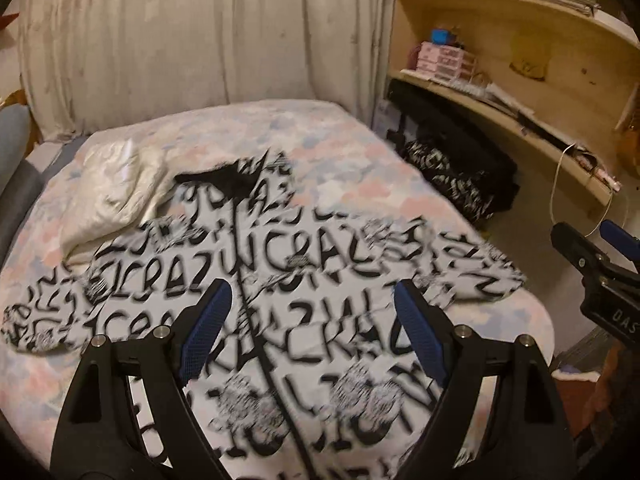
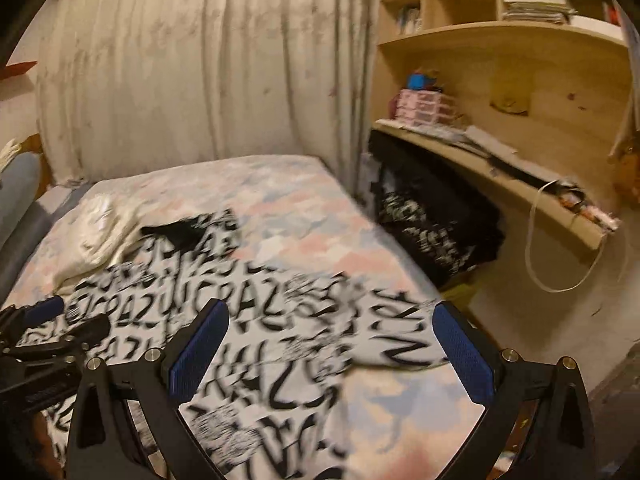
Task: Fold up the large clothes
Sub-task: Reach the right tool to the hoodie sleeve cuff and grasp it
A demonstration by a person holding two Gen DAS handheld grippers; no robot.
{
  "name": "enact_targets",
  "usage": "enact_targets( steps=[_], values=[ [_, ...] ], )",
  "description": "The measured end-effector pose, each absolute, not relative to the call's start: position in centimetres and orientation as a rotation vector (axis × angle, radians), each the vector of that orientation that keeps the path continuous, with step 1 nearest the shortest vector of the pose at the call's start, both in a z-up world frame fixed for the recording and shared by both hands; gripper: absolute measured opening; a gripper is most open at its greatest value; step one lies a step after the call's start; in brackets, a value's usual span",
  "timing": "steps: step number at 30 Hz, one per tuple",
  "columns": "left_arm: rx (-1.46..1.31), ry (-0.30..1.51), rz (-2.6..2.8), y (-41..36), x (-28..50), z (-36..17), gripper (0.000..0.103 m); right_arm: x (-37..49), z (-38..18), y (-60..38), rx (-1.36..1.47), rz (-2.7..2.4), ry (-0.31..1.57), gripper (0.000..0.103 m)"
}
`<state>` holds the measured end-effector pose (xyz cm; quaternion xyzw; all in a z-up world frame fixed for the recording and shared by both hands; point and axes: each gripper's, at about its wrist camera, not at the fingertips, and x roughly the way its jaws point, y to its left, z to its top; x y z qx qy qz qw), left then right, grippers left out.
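A large white shirt with black lettering (image 1: pixel 280 280) lies spread flat on the bed, collar toward the far end, sleeves out to both sides. It also shows in the right wrist view (image 2: pixel 248 320). My left gripper (image 1: pixel 312 328) is open and empty, above the shirt's middle near its dark centre line. My right gripper (image 2: pixel 332 344) is open and empty, above the shirt's right sleeve and side. The right gripper shows at the right edge of the left wrist view (image 1: pixel 592 256); the left gripper shows at the left edge of the right wrist view (image 2: pixel 56 328).
The bed (image 1: pixel 360 152) has a pastel patterned sheet. A cream cloth (image 1: pixel 116 184) lies bunched at the shirt's far left. A curtain (image 1: pixel 200 40) hangs behind. A wooden desk with shelves (image 1: pixel 520 80) stands right of the bed, with dark printed clothes (image 1: pixel 452 172) beneath it.
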<state>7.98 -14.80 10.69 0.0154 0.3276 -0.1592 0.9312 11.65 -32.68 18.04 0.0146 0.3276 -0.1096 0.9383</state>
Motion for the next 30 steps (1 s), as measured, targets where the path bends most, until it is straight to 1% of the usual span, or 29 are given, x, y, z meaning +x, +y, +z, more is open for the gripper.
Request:
enact_targets(
  steps=[6,10,12,19,20,21,22,23,27,30],
  values=[
    [0.075,0.603,-0.317,-20.0,9.7,11.5,0.084,13.7,18.1,-38.4,0.002,-0.289,0.651,0.103],
    [0.080,0.605,-0.322,-23.7,11.1,10.7,0.086,15.1,16.2,-42.0,-0.027,-0.336,0.634,0.103],
    [0.084,0.623,-0.332,-25.8,12.2,9.5,0.086,16.1,13.8,-43.8,-0.008,-0.328,0.654,0.103],
    [0.138,0.637,-0.333,-31.0,15.4,3.9,0.086,20.1,3.9,-52.5,0.232,-0.348,0.893,0.102],
    [0.143,0.637,-0.337,-31.7,15.9,3.1,0.086,20.3,2.3,-53.9,0.270,-0.357,0.926,0.099],
    [0.149,0.642,-0.337,-32.2,16.2,2.1,0.085,20.7,0.9,-55.5,0.312,-0.360,0.957,0.088],
    [0.153,0.645,-0.341,-32.7,16.7,1.3,0.085,20.9,-0.9,-56.6,0.347,-0.357,0.984,0.073],
    [0.157,0.648,-0.341,-33.1,17.1,0.4,0.086,21.2,-2.6,-57.9,0.386,-0.357,1.022,0.069],
    [0.160,0.701,-0.347,-35.1,19.3,-2.7,0.085,21.1,-9.3,-61.3,0.513,-0.389,1.113,0.068],
    [0.152,0.741,-0.338,-36.2,20.7,-4.7,0.085,20.7,-13.2,-63.9,0.633,-0.418,1.126,0.068]
  ],
)
